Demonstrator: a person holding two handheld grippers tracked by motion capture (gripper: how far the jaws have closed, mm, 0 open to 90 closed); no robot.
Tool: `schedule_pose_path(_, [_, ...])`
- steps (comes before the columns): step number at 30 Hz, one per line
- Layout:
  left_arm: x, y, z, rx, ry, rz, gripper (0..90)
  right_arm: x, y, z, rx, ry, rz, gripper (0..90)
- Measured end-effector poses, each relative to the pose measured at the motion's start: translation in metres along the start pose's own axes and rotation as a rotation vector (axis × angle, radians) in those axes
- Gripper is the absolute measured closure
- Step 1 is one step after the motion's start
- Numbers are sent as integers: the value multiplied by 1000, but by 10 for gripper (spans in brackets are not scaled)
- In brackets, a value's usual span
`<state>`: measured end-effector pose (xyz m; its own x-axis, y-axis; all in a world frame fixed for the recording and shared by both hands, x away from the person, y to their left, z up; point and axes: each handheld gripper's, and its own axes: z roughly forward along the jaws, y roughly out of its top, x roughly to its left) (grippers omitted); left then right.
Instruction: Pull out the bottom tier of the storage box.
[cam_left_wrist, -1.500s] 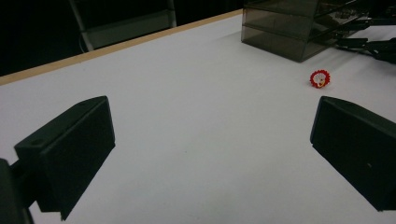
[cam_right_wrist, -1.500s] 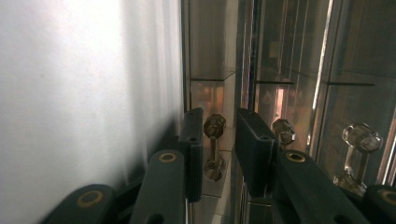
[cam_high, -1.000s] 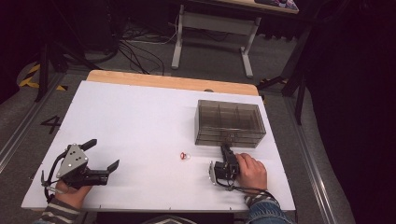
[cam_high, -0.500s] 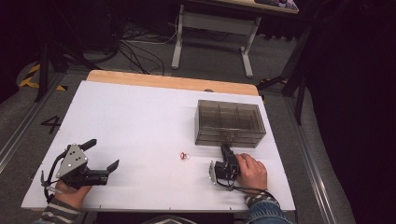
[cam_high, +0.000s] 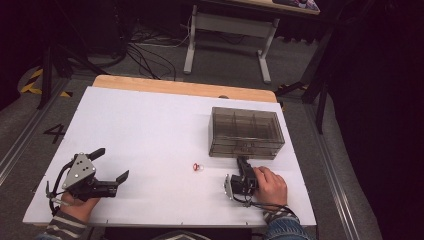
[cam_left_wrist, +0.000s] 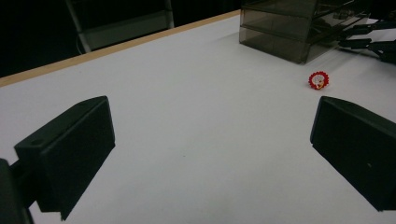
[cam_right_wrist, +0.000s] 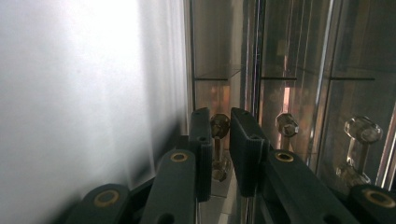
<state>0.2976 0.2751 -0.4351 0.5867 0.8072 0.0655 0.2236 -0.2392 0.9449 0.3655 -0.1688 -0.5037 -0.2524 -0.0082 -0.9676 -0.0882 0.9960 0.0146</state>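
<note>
Smoky plastic drawer box (cam_high: 246, 132) sits at the white table's (cam_high: 150, 130) right, the right gripper (cam_high: 242, 162) at its front — left gripper (cam_high: 111, 164) spread wide. Its view shows a red ring (cam_left_wrist: 318, 80) ahead. Right gripper view: jaws pinched on a drawer knob (cam_right_wrist: 219, 125).

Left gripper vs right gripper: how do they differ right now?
The left gripper has its jaws spread wide with nothing between them; the right gripper has its jaws nearly closed around a small faceted drawer knob. The left sits away from the smoky transparent plastic drawer box; the right is at its front. Both are black and hand-held.
</note>
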Motion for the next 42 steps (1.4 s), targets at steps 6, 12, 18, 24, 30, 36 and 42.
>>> schedule_pose_path(6, [-1,1,4,2,-13,-2,7,1,0,-5,-2,5,2,795])
schedule_pose_path(12, [-1,2,6,5,-20,-6,7,2,-2,-11,-12,16,23,793])
schedule_pose_path(18, [-1,2,7,4,-20,-7,7,2,-2,-17,-22,24,31,793])
schedule_pose_path(24, [0,2,6,2,-19,-7,7,2,-2,-22,-22,31,28,792])
schedule_pose_path(30, [0,2,6,-1,-21,-9,7,0,-4,-25,-35,37,33,790])
schedule_pose_path(36, [0,2,6,-2,-21,-10,7,-1,-6,-29,-37,52,38,788])
schedule_pose_path(42, [0,2,6,-1,-21,-8,7,-1,-7,-29,-47,70,49,741])
